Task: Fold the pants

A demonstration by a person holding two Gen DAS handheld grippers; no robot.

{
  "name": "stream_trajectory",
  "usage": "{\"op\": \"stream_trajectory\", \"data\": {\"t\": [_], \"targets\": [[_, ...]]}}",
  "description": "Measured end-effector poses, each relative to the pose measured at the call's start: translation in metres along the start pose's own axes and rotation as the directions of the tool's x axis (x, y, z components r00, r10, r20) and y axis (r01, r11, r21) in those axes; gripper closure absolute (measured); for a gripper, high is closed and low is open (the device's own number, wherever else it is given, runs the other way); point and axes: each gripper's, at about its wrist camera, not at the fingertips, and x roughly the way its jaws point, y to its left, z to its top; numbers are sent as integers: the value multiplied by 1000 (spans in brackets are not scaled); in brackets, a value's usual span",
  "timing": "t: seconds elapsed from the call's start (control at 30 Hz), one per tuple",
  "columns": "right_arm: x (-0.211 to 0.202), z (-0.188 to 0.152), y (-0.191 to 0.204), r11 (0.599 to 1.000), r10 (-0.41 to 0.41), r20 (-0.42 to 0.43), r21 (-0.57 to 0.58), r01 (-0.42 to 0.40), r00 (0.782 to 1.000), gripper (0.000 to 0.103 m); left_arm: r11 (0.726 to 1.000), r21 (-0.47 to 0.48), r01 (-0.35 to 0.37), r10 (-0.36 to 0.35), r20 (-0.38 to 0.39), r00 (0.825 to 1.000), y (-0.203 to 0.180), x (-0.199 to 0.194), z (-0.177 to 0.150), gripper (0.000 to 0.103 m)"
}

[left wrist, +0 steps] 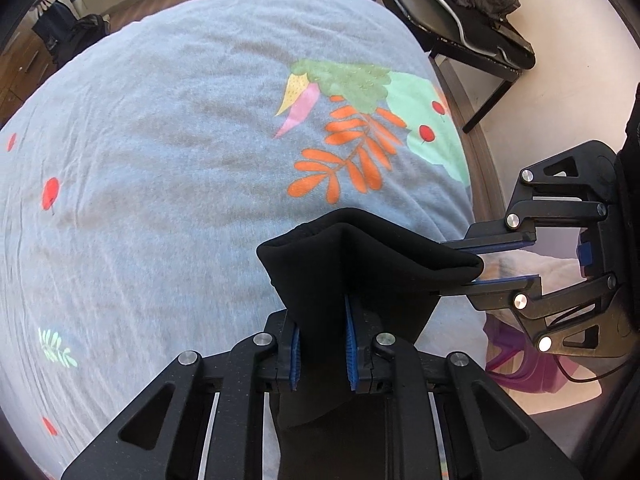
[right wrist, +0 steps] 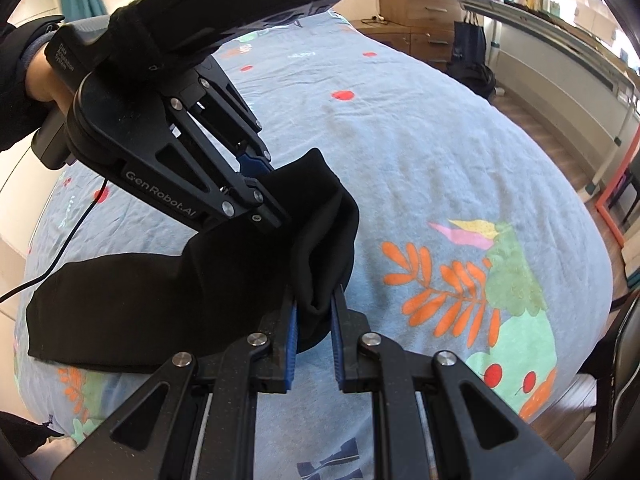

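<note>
The black pants [left wrist: 352,272] hang in the air above a blue bedspread [left wrist: 160,160], held by both grippers. My left gripper [left wrist: 322,344] is shut on one part of the fabric's edge, its blue pads pressing the cloth. My right gripper [left wrist: 480,266] comes in from the right and is shut on the edge beside it. In the right wrist view, my right gripper [right wrist: 314,312] pinches the pants [right wrist: 200,280], and my left gripper [right wrist: 276,196] clamps them from the upper left. The rest of the pants droops to the lower left.
The bedspread [right wrist: 440,160] has leaf and berry prints. A black chair [left wrist: 460,20] with dark clothing stands beyond the bed's far right corner. A purple object [left wrist: 520,364] lies right of the bed. A wooden dresser [right wrist: 420,0] and a dark bag [right wrist: 470,40] stand far off.
</note>
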Motion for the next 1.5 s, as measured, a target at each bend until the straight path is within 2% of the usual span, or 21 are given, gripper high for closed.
{"op": "stream_trajectory", "data": {"t": [0.23,0.43,0.67,0.83,1.03,1.17,1.4,1.5], "targets": [[-18,7,33,997,23,22,-76,-22,999,103,1000,-18,-10,11,54,998,-11,-23,-29,89],[-30,11,72,986,58,31,-158,-53,998,103,999,-49,-13,18,101,995,-20,-44,-68,89],[-32,6,137,952,119,5,-285,-113,993,103,992,-128,-12,31,145,989,-27,-54,-134,89],[-13,-11,188,914,155,-58,-369,-166,986,103,974,-225,-1,32,131,991,-30,-37,-193,89],[33,-42,240,872,174,-154,-435,-224,973,103,934,-356,5,29,90,996,-31,11,-245,87],[59,-53,262,851,169,-193,-466,-242,967,103,886,-464,3,42,87,995,-21,34,-270,81],[73,-68,272,823,141,-254,-507,-255,957,103,831,-556,18,32,80,996,-19,37,-297,80],[74,-70,275,813,131,-262,-524,-255,956,103,812,-583,11,46,83,995,-25,30,-308,68]]}}
